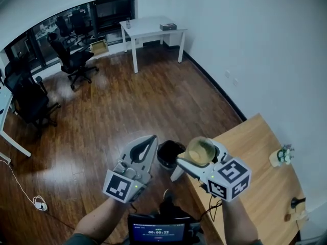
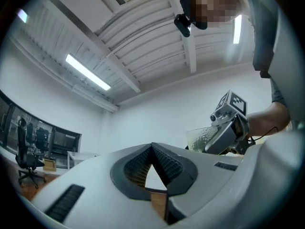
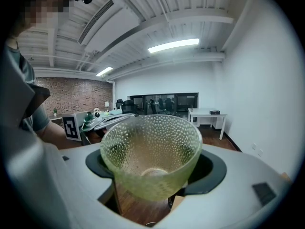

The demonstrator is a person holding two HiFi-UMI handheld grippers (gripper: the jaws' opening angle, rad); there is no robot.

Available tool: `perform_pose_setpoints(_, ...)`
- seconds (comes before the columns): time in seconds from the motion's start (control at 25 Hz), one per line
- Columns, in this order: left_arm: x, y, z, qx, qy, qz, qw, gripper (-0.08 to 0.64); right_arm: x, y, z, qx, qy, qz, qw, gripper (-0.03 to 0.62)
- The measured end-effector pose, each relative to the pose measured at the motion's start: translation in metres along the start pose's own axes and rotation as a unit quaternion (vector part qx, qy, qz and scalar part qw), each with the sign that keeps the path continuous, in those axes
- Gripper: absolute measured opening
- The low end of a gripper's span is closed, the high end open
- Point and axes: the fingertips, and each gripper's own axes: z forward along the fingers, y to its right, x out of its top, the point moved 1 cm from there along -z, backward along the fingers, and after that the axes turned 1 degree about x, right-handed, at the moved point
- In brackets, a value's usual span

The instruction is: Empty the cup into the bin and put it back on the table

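Beside the wooden table (image 1: 258,142), cup (image 1: 200,150) in right gripper (image 1: 198,160), bin (image 1: 168,156) nearby

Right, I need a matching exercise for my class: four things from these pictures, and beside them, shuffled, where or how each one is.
1. cup
2. bin
3. plant pot
4. left tongs

A. on the floor beside the wooden table
B. shut, with nothing in them
C. gripped in the right tongs
D. standing on the wooden table

Pairs: 1-C, 2-A, 3-D, 4-B.
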Motion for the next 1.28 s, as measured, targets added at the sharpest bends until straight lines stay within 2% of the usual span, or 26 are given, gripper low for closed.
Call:
perform_pose_setpoints(0.6,-0.001,-0.035,0.069,-0.01,0.05,0.056,0.9971,0.0,0.024,0.076,0.048,0.021,0.009,-0.008,1.0,0.4)
perform_pose_setpoints(0.88,-0.016,-0.046,0.112,-0.012,0.061,0.057,0.9964,0.0,0.034,0.116,0.066,0.029,0.019,0.001,0.999,0.4)
perform_pose_setpoints(1.08,-0.021,-0.04,0.136,-0.026,0.075,0.07,0.9944,0.0,0.03,0.141,0.072,0.03,0.017,0.013,0.999,0.4)
perform_pose_setpoints(1.28,-0.022,-0.052,0.155,-0.036,0.08,0.073,0.9934,0.0,0.028,0.161,0.084,0.023,0.013,0.026,0.999,0.4)
